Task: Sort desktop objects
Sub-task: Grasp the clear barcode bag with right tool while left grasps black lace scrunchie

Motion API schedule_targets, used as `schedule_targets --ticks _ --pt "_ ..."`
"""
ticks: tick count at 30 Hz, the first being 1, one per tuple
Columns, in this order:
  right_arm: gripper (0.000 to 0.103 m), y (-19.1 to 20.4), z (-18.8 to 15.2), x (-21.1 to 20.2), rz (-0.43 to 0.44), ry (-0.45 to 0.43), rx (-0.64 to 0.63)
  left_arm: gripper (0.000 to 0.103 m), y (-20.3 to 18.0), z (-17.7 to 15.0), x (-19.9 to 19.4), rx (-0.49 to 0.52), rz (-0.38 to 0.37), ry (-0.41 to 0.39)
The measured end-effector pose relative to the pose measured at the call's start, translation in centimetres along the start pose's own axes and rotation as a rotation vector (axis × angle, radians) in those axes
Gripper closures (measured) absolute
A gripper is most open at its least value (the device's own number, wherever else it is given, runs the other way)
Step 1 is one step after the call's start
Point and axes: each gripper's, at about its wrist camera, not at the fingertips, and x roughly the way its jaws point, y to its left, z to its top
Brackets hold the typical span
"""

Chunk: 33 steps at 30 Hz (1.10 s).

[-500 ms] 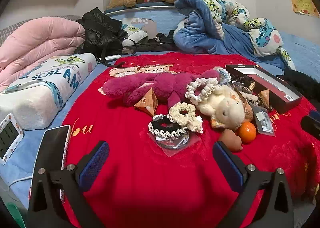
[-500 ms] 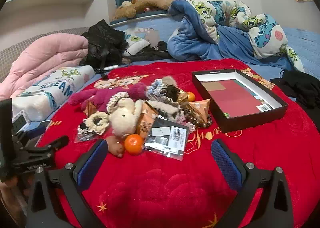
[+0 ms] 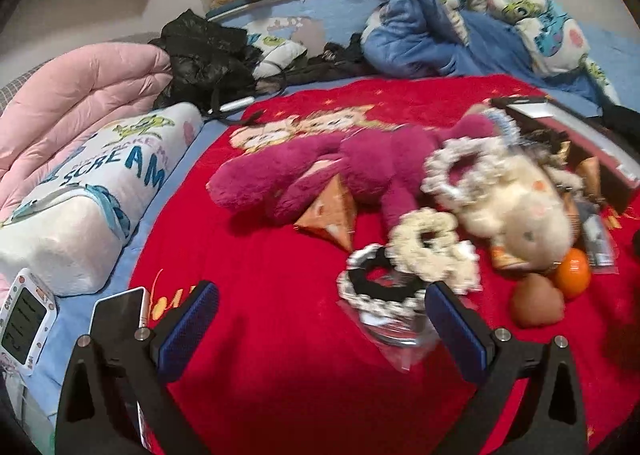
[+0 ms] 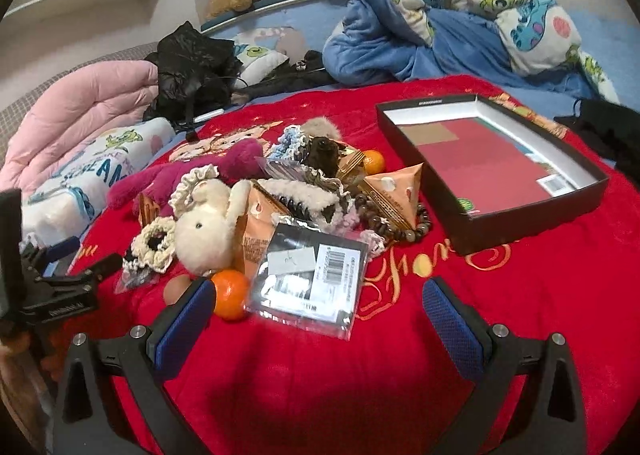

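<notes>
My left claw (image 3: 320, 319) had swung nearer the black-and-white scrunchie (image 3: 380, 287); my right claw (image 4: 316, 307) neared the barcoded packet (image 4: 308, 279). Both gaped empty; sorting into the black box (image 4: 532, 215) hadn't begun.

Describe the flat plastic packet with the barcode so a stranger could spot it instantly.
Start at the open black box on the red blanket. Left of it lies a toy pile; the packet lies at its near edge, beside an orange. Alone there, it is flat, shiny, white-labelled.
</notes>
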Motion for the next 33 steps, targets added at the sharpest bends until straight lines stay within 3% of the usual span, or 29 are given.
schedule_targets --ticks 5,14,21,23,26,28,29,31,33 --pt "0.000 -0.1 0.2 1.7 0.016 0.014 0.020 0.000 1.4 0.7 1.7 -0.009 -0.005 0.042" --pt "0.000 -0.6 0.3 4.5 0.027 0.076 0.043 0.000 0.7 1.0 5.1 0.011 0.000 0.148" --pt "0.000 -0.2 0.2 6.0 0.042 0.126 0.031 0.001 1.5 1.0 7.0 -0.045 -0.047 0.189" --pt "0.000 -0.2 0.3 6.3 0.048 0.127 0.039 0.006 1.6 1.0 7.0 -0.048 -0.062 0.186" --pt "0.000 -0.7 0.3 6.7 0.050 0.134 0.064 0.028 1.2 0.8 6.6 -0.026 -0.082 0.171" --pt "0.008 -0.7 0.3 6.6 0.048 0.128 0.061 0.044 0.8 0.6 6.4 -0.009 -0.090 0.169" --pt "0.012 -0.6 0.2 6.5 0.043 0.123 0.057 0.048 0.6 0.5 6.3 -0.003 -0.100 0.167" --pt "0.026 -0.6 -0.1 6.4 0.022 0.118 0.053 0.061 0.4 0.4 5.9 0.007 -0.106 0.159" --pt "0.029 -0.4 -0.3 6.3 0.003 0.110 0.043 0.073 0.4 0.2 5.6 0.009 -0.110 0.155"
